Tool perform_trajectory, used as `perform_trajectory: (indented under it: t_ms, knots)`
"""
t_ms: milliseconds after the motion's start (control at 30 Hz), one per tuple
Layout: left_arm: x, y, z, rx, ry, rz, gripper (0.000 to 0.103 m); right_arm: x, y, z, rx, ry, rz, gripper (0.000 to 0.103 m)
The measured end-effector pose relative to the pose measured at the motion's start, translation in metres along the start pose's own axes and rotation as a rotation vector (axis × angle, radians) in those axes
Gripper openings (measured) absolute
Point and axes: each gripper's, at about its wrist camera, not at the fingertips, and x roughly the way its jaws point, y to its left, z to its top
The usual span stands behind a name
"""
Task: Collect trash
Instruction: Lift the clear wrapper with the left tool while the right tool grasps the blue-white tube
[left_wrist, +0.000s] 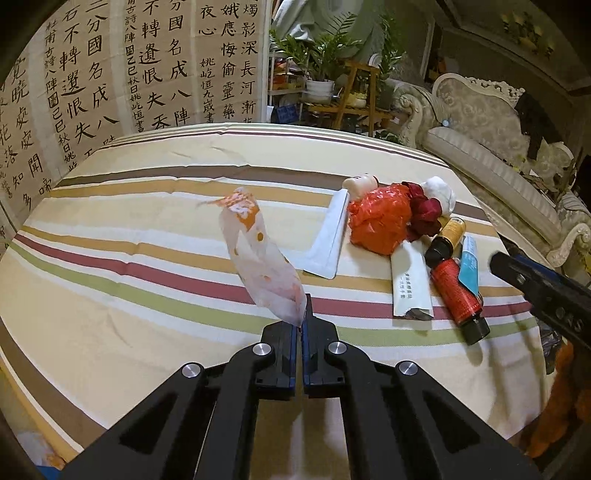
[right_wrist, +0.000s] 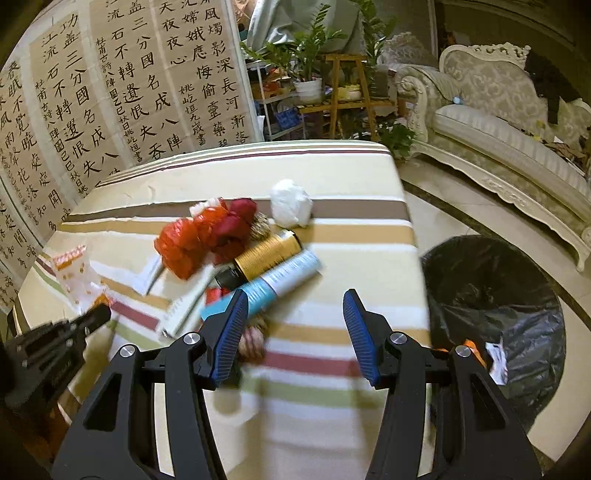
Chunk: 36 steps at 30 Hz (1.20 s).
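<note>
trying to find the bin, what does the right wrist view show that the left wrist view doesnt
Only the right wrist view shows the black-lined trash bin on the floor beside the table, and the open right gripper, nothing between its fingers. Only the left wrist view shows the flat white packet clearly, and the left gripper shut on the clear orange-printed wrapper. Both show the striped tablecloth, orange plastic bag, white wad and gold bottle.

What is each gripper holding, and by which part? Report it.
The left gripper is shut on the translucent orange-printed wrapper, pinching its lower end so the rest stands up. The right gripper holds nothing; its jaws stand open above the striped tablecloth.
</note>
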Motion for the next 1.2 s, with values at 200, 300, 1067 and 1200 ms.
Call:
perform_trajectory:
  t_ms: [200, 300, 1067, 1200]
  knots:
    - [0.0, 0.001, 0.0, 0.012, -0.01, 0.006, 0.002, 0.024, 0.012, 0.007, -0.014, 0.048, -0.02, 0.052]
    - [0.0, 0.002, 0.0, 0.013, -0.007, -0.002, 0.002, 0.027, 0.011, 0.003, -0.013, 0.07, -0.029, 0.052]
    - [0.001, -0.002, -0.003, 0.016, -0.007, -0.031, 0.002, 0.005, -0.008, -0.002, 0.012, 0.042, -0.044, 0.041]
    - [0.001, -0.004, -0.004, 0.018, -0.009, -0.034, 0.002, 0.016, -0.006, -0.006, -0.003, 0.077, -0.048, 0.027]
